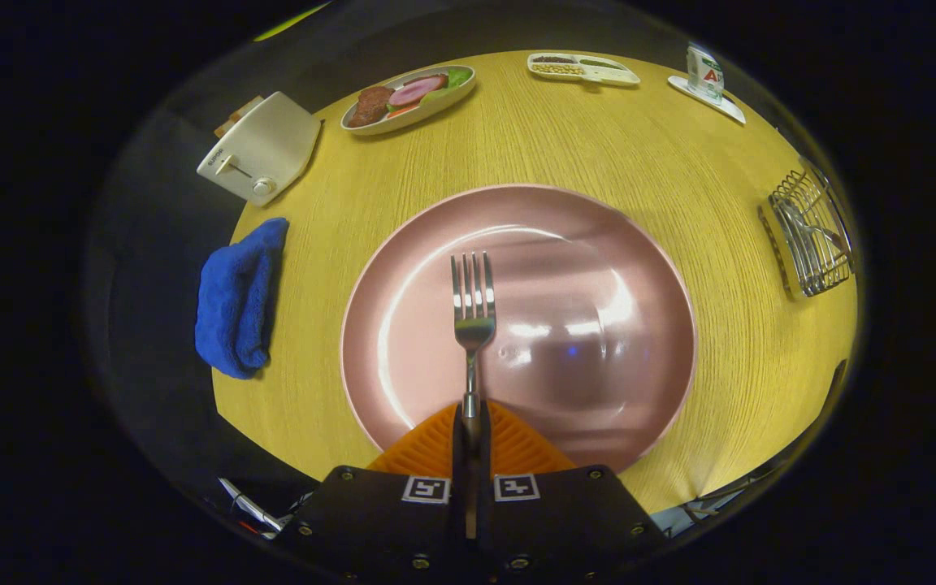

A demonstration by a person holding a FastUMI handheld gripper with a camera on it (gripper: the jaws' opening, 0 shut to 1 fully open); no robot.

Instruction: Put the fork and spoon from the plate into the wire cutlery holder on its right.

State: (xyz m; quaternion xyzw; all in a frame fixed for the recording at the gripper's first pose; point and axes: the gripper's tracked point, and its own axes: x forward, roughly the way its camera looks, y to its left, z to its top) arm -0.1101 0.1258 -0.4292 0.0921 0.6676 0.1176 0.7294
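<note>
My gripper (470,426) is shut on the handle of a metal fork (473,305), both fingers pressed on it. The fork points straight ahead with its tines up over the middle of a round pink plate (614,244). It hangs above the plate; I cannot tell the height. The wire cutlery holder (813,231) stands on the table to the right of the plate, near the table's edge, and a piece of metal cutlery lies in it, likely the spoon.
The yellow wooden table (598,130) carries an oval dish of food (409,97) beyond the plate, a divided tray (583,68) and a carton on a saucer (705,75) at the far right. A white toaster (261,148) and a blue cloth (239,299) lie to the left.
</note>
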